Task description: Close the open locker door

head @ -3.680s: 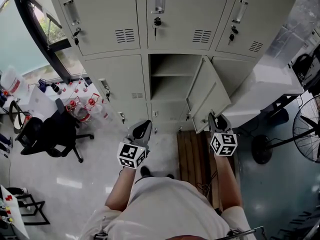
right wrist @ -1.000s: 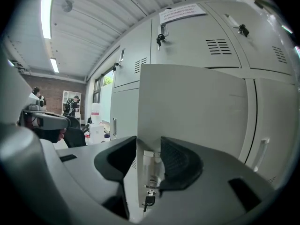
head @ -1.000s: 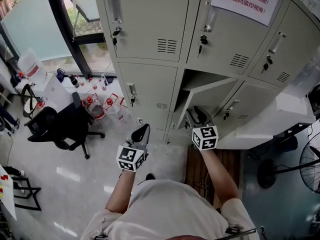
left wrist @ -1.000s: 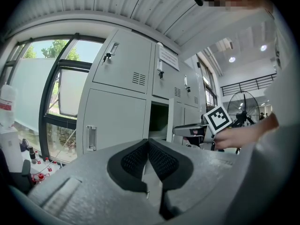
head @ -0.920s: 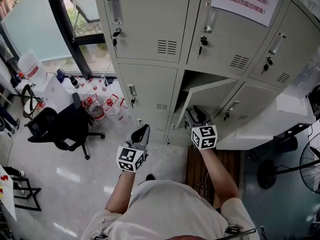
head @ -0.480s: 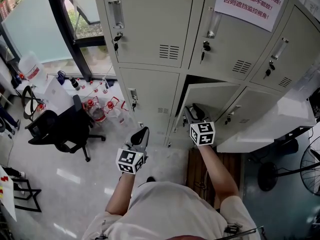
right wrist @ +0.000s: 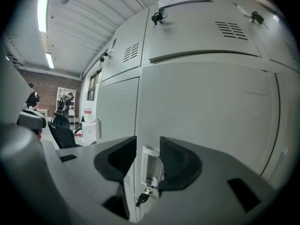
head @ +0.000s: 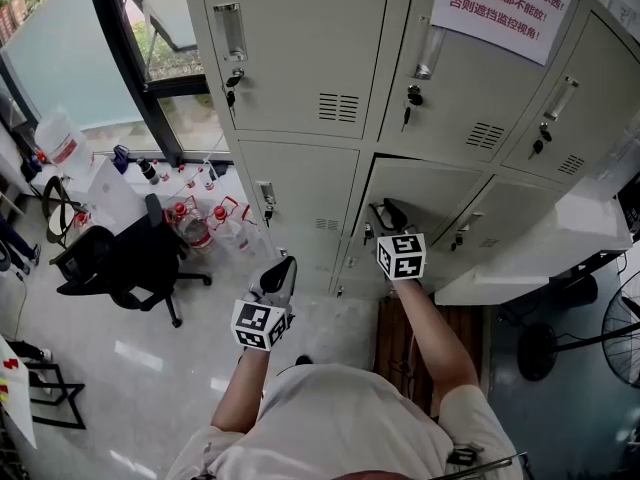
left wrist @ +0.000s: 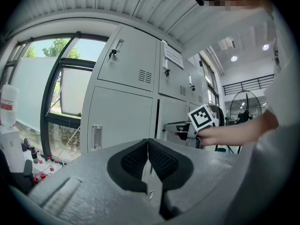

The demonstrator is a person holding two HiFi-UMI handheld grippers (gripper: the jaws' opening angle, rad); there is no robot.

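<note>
1. Locker door [head: 430, 193] nearly flush, 1 o'clock of me; right gripper [head: 386, 214] jaws spread, framing its handle [right wrist: 150, 165].
2. Left gripper [head: 281, 272] jaws clenched, empty.
3. I'd push squarely until latched.

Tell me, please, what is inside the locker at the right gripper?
Almost nothing shows: the locker door covers the inside, leaving only a dark slit at its left edge. Its handle stands between the right gripper's open jaws.

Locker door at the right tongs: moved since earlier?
Yes. The locker door swung shut, leftward, and is now nearly flush with the neighbouring door on its left.
</note>
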